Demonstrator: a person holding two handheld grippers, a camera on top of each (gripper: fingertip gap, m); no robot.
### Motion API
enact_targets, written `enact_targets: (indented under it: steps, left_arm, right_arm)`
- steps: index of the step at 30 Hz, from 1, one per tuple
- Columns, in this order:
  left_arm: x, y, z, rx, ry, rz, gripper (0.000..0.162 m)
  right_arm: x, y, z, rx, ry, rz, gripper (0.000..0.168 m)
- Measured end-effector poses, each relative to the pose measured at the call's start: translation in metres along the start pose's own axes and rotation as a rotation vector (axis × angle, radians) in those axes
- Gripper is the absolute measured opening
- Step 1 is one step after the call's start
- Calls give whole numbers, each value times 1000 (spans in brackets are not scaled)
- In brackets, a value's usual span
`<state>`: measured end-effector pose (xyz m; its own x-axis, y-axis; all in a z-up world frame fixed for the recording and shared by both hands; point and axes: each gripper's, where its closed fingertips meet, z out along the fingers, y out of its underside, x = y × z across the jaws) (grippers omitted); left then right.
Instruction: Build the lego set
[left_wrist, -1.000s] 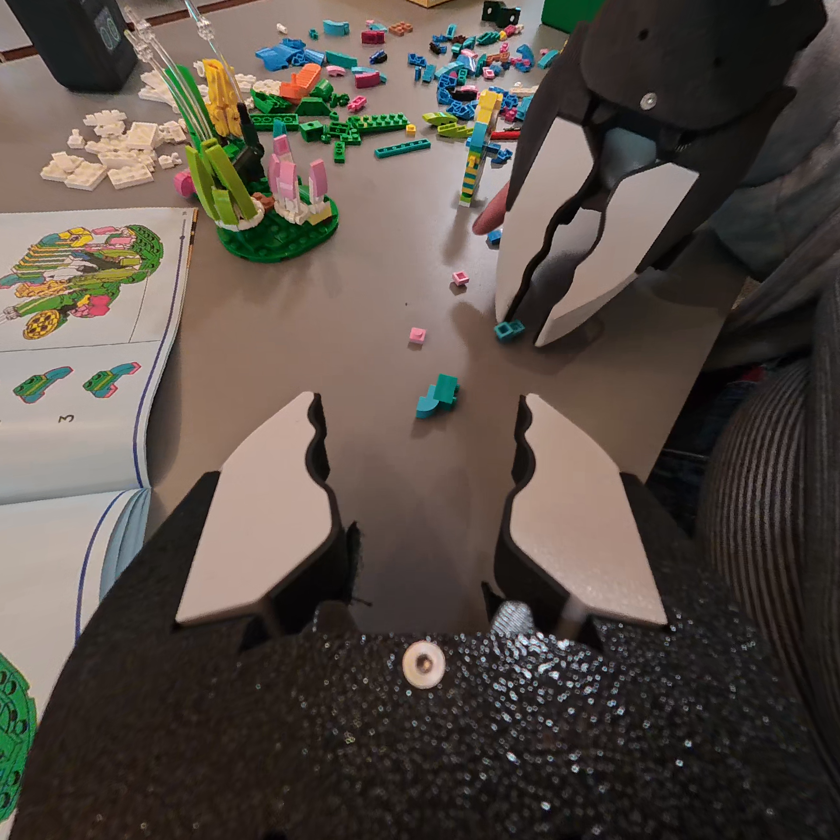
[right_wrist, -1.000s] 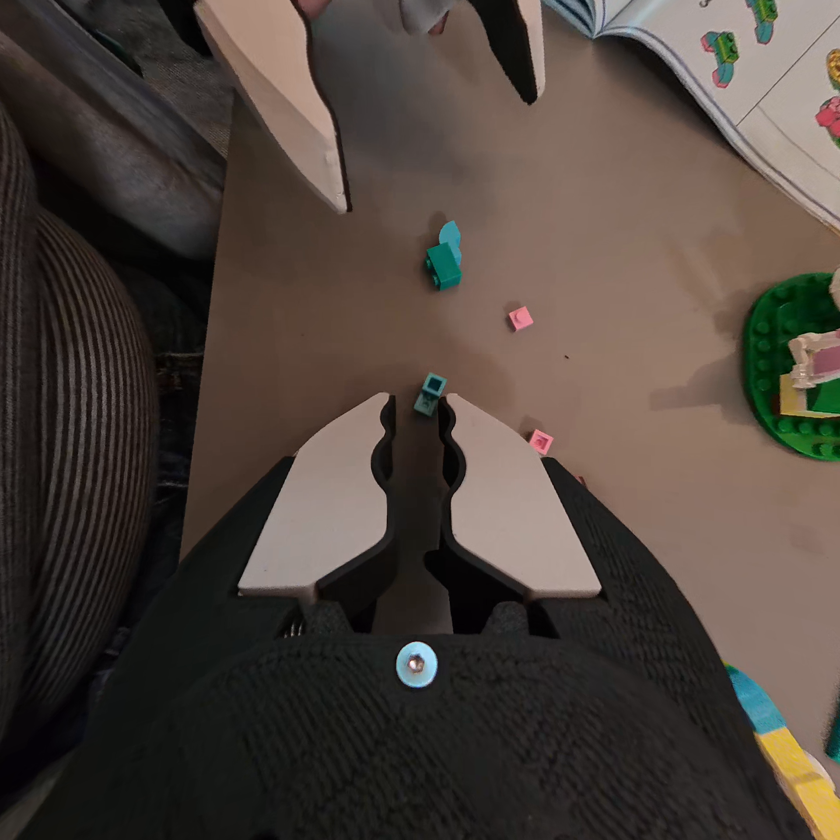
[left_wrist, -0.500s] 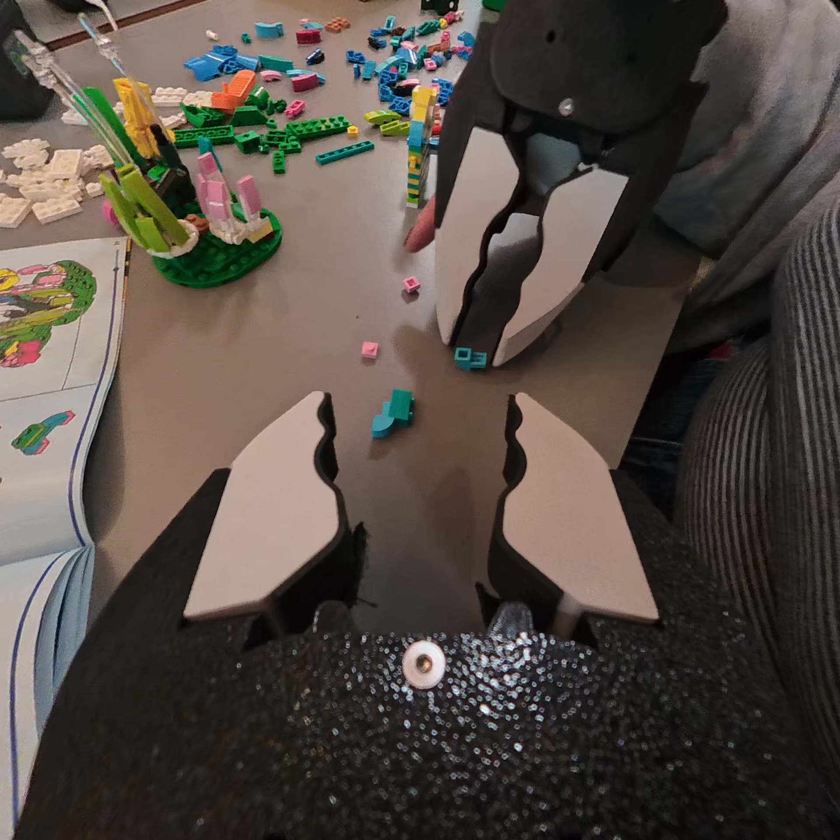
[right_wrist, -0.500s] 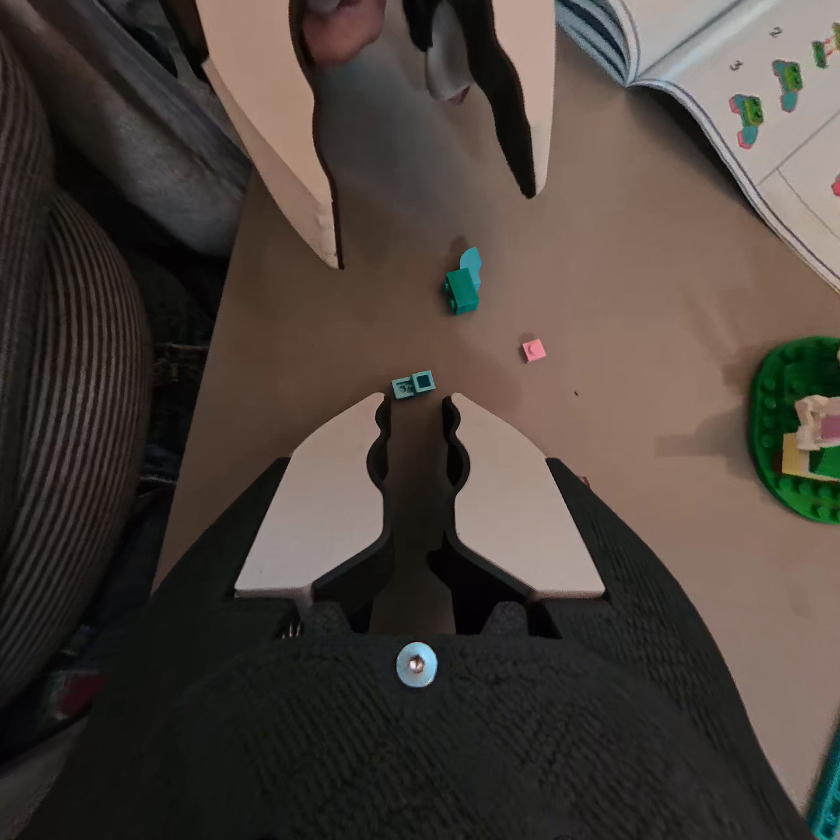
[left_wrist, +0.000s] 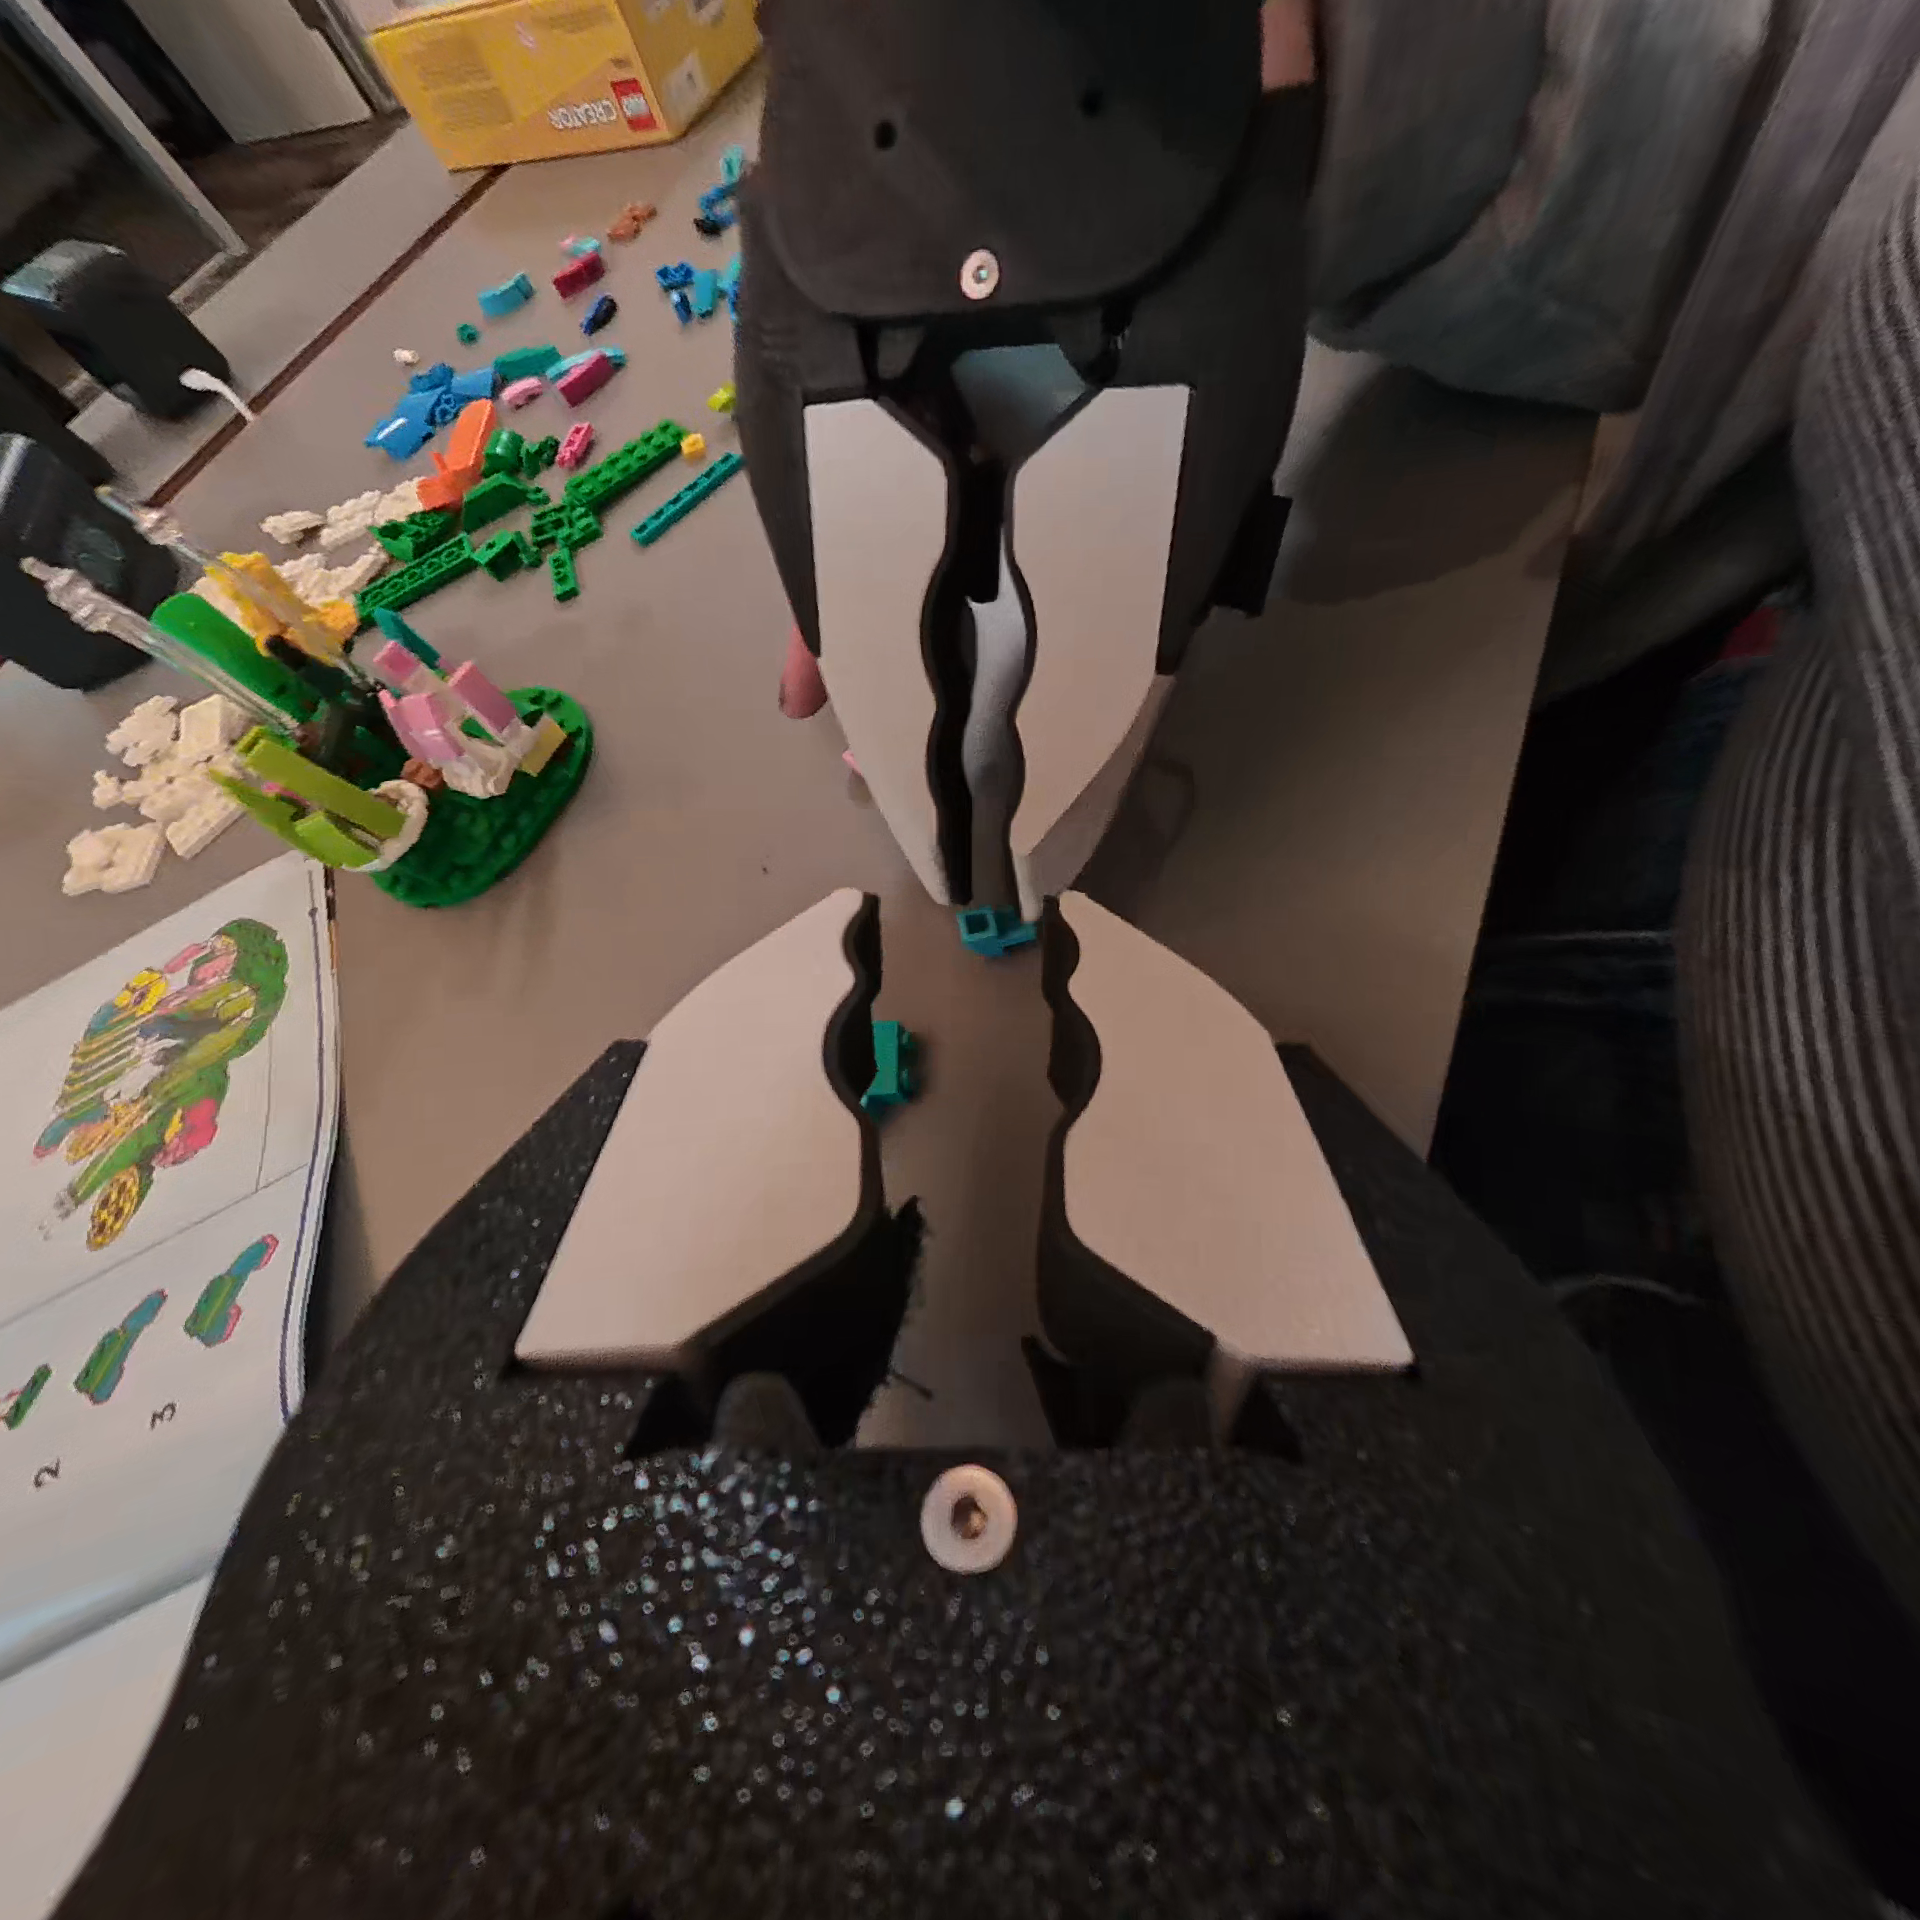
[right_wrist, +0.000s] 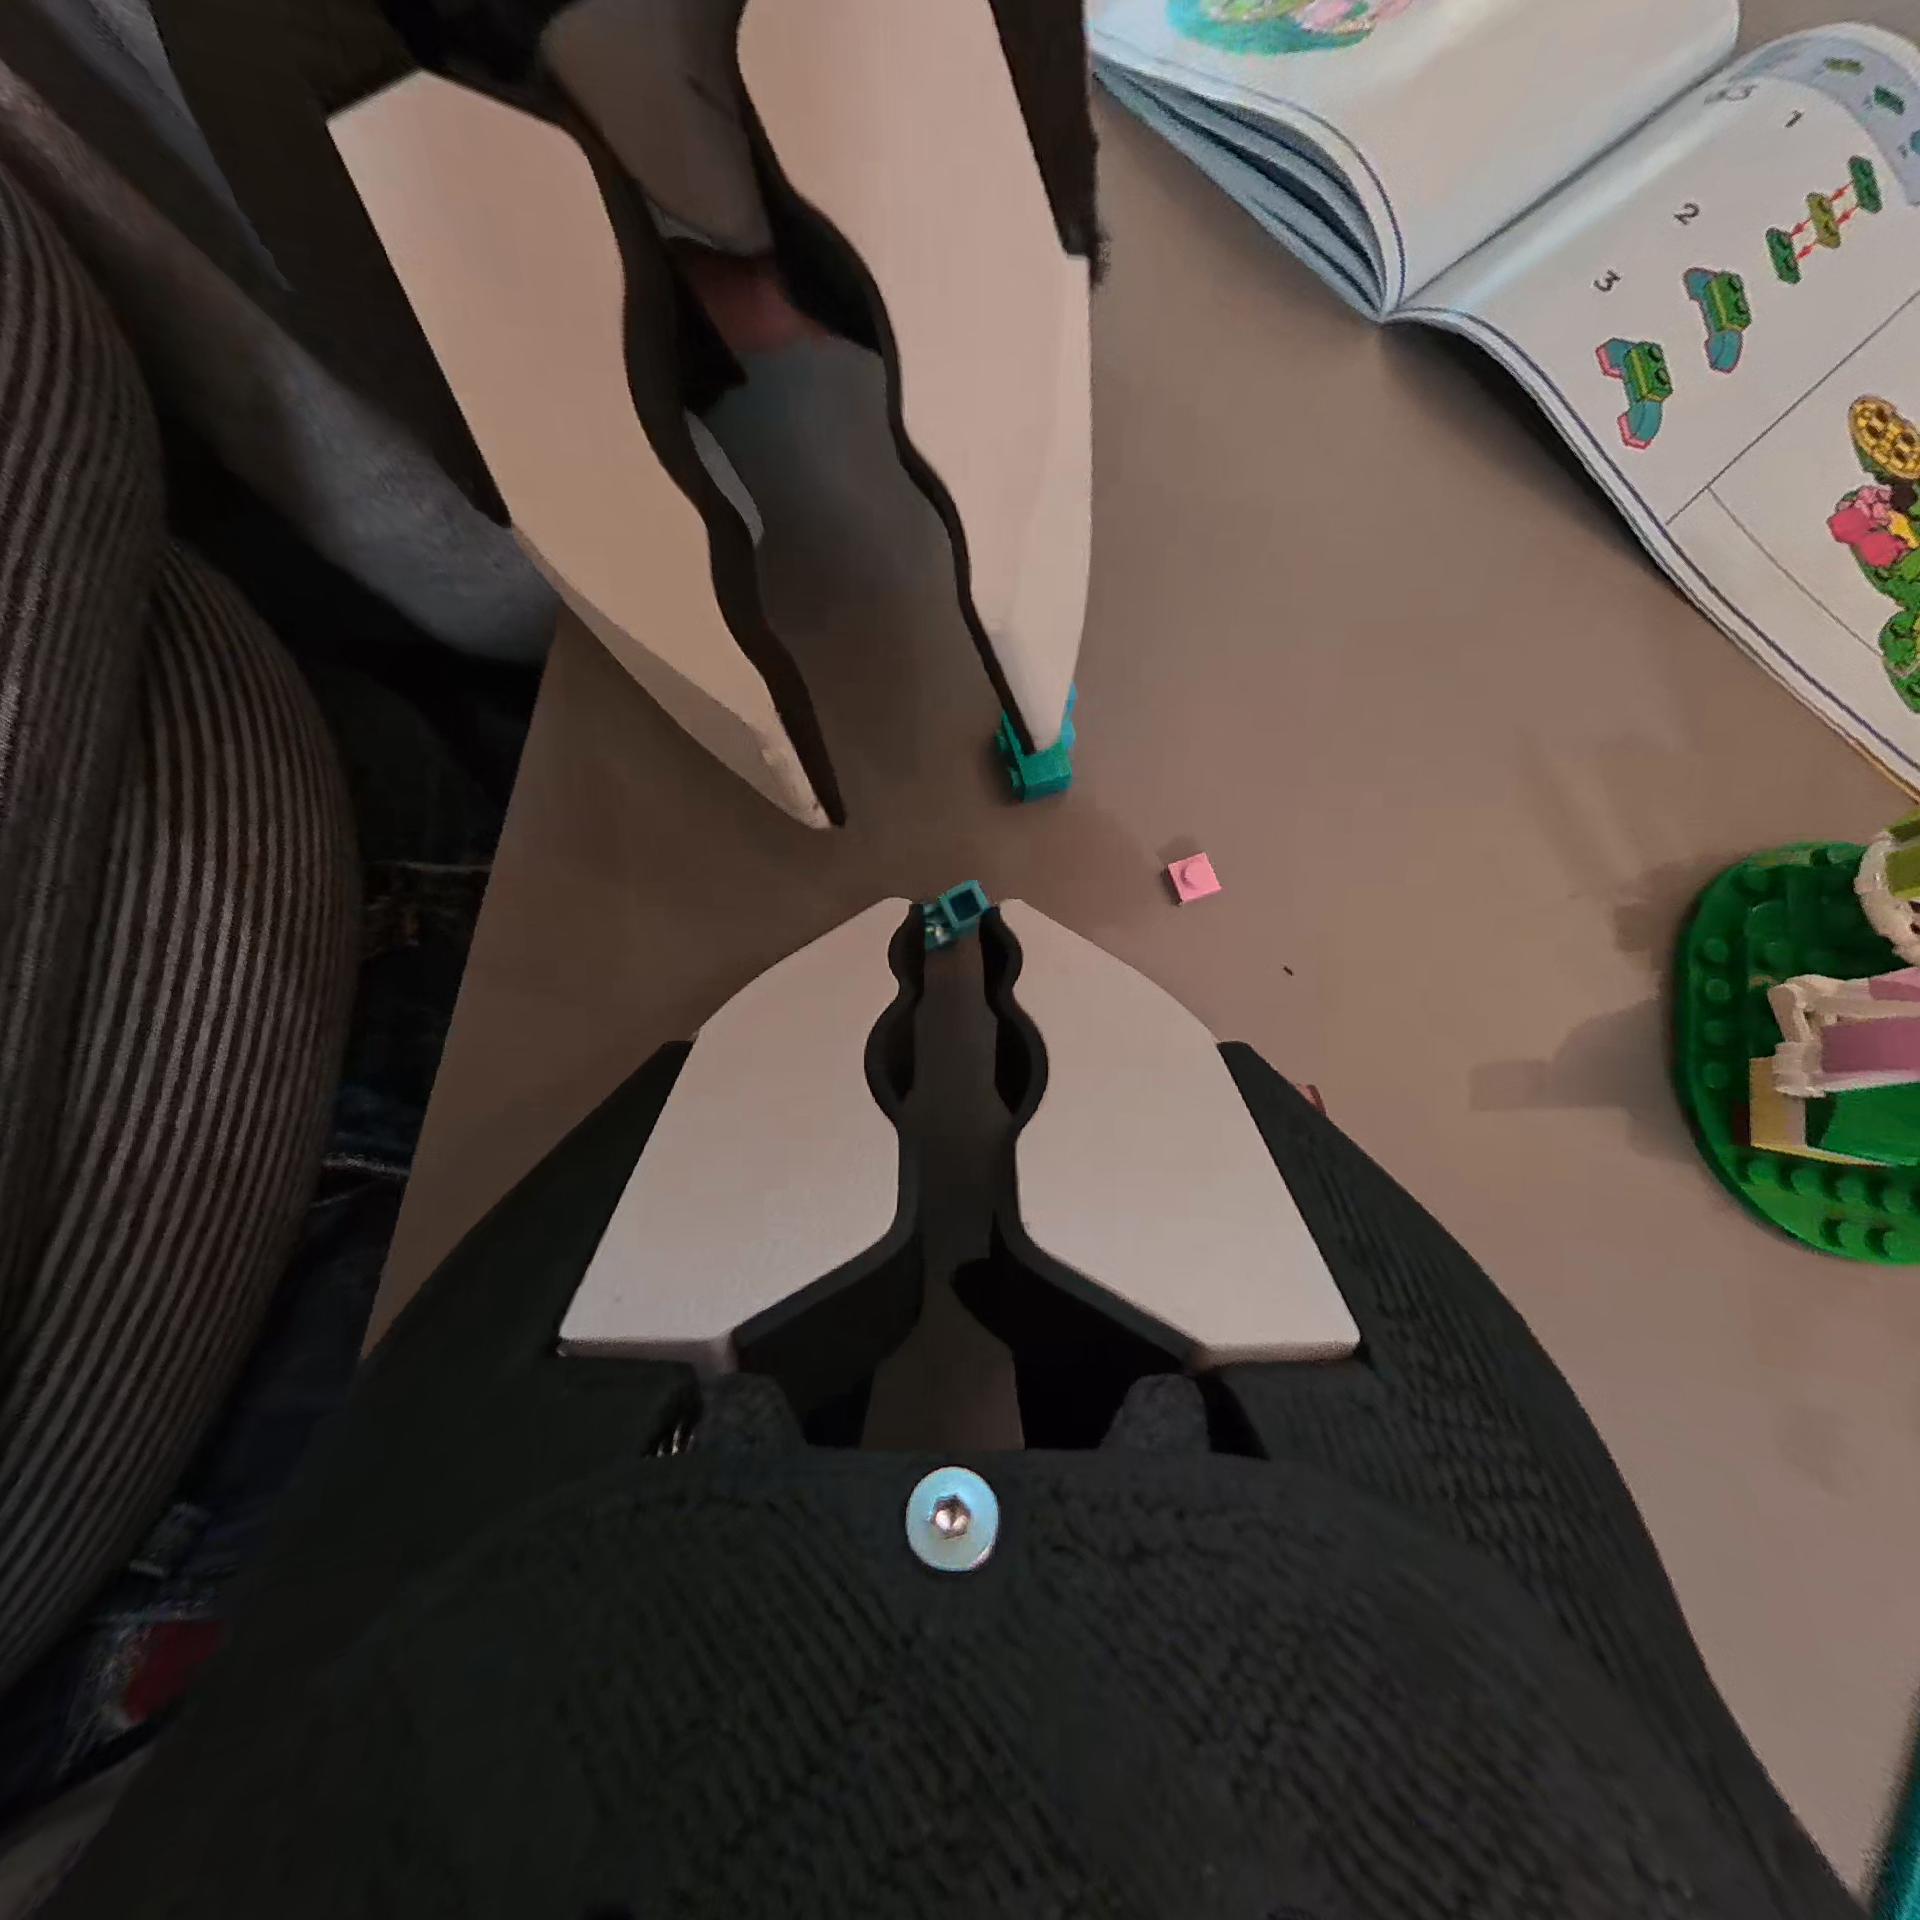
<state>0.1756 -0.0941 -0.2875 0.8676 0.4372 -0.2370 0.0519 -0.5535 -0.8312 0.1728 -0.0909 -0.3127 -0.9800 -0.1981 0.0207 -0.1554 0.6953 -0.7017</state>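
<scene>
My right gripper has its jaws nearly closed, pinching a small teal bracket brick at the very tips, just above the tabletop; I judge it is lifted for joining. My left gripper has its jaws partly open, holding nothing, with one tip against the teal curved assembly, which lies just beyond the bracket brick, probably to grip it as the mate. A pink tile sits beside the bracket brick, the green flower base farther off, the instruction booklet beyond. Half a second ago the bracket brick lay loose ahead of my right jaws, and my left jaws were wider, short of the assembly.
</scene>
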Motion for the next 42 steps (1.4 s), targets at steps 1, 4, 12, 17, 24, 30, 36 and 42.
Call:
enact_targets:
  steps: [1, 4, 12, 17, 24, 30, 36, 42]
  left_arm:
    - [1, 1, 2, -13, 5, 12, 29]
    - [2, 2, 3, -30, 16, 19, 30]
    - [3, 7, 1, -42, 37, -6, 29]
    - [1, 10, 3, -61, 18, -3, 26]
    - [-7, 8, 1, -35, 18, -124, 25]
    - [-9, 7, 2, -36, 18, -142, 26]
    - [-5, 5, 3, -37, 48, -160, 29]
    - [2, 2, 6, -37, 71, -167, 29]
  right_arm:
    - [0, 2, 2, -13, 4, -23, 13]
    - [-3, 4, 5, -34, -2, -72, 20]
    - [2, 0, 9, 1, -6, -11, 17]
    - [7, -11, -4, 76, 56, -65, 16]
    - [5, 10, -16, -149, 219, -647, 16]
    - [8, 22, -18, -395, 229, -993, 16]
    - [-1, 19, -14, -396, 92, -957, 20]
    - [-5, 24, -26, -282, -24, -412, 26]
